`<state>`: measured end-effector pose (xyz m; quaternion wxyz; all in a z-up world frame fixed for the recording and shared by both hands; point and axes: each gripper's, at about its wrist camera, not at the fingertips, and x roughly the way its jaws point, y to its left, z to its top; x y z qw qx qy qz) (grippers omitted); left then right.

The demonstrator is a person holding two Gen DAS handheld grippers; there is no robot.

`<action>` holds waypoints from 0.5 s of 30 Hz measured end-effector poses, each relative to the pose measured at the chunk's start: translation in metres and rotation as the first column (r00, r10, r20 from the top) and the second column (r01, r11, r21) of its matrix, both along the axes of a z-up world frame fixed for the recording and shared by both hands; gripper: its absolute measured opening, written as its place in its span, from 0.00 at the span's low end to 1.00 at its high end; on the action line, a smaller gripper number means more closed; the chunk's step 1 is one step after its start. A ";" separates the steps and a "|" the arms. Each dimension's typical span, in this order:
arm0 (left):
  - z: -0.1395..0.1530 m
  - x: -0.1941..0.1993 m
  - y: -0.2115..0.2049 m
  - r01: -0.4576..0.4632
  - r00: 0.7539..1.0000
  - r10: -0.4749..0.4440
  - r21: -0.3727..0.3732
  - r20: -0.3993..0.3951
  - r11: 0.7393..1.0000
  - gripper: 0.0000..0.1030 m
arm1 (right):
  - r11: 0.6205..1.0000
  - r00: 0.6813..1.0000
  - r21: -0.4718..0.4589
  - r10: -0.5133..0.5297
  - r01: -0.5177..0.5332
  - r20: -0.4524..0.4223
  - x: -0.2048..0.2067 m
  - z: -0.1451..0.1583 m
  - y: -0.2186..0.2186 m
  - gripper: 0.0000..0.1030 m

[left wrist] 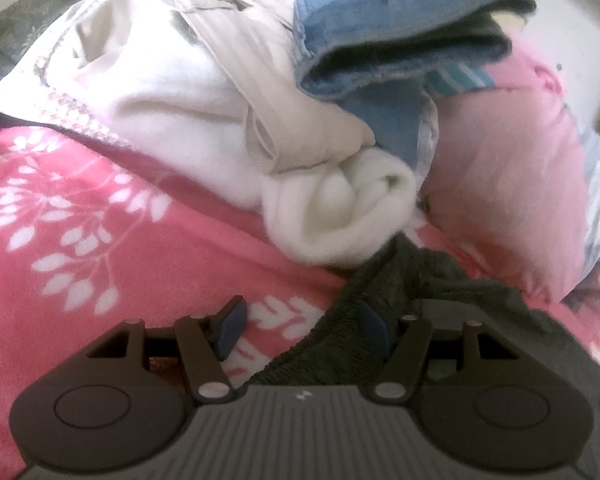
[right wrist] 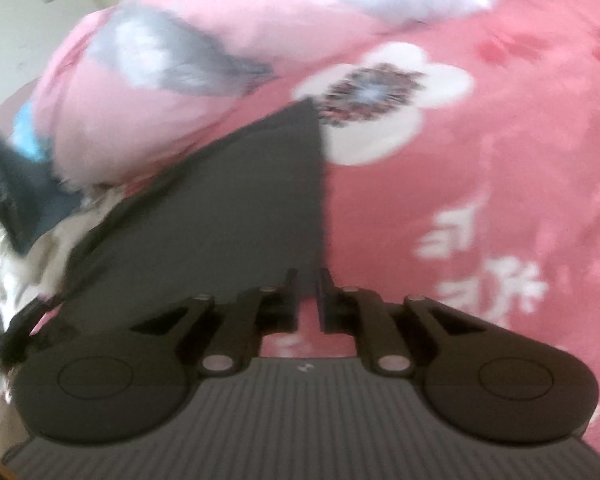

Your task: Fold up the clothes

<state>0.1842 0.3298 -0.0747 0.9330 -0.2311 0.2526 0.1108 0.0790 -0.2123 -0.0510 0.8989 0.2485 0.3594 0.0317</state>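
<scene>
The right gripper [right wrist: 309,280] has its jaws nearly together, pinching the edge of a dark grey garment [right wrist: 236,208] that stretches taut away from it, up and to the left, to a sharp corner. The left gripper [left wrist: 302,320] has its jaws apart: one pad rests against the gathered waistband of the same dark grey garment [left wrist: 440,312], the other hangs over bare blanket, so nothing is clamped there. The garment lies on a pink floral blanket [left wrist: 100,216], at the foot of a heap of unfolded clothes [left wrist: 180,92] with blue jeans [left wrist: 400,28] on top and a pink pillow [left wrist: 512,184] to the heap's right. The risk appears to be the thin hold: only a narrow strip sits between the right jaws, so a hard pull could slip the cloth free or drag the waistband away from the open left jaws. The right view is smeared, and the garment's lower part runs out of frame, so its kind stays unclear.
</scene>
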 end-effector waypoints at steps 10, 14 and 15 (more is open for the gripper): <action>0.033 -0.075 0.007 0.067 0.978 -0.039 -0.128 0.205 0.990 0.69 | 0.988 0.982 -0.065 0.150 -0.144 0.114 -0.077 0.025 0.051 0.26; 0.055 -0.132 0.013 0.081 0.972 -0.052 -0.116 0.230 0.990 0.74 | 0.973 0.962 -0.058 0.228 -0.221 0.152 -0.095 0.021 0.069 0.32; 0.058 -0.145 0.016 0.072 0.976 -0.046 -0.115 0.214 0.991 0.74 | 0.967 0.953 -0.053 0.256 -0.250 0.160 -0.097 0.019 0.076 0.33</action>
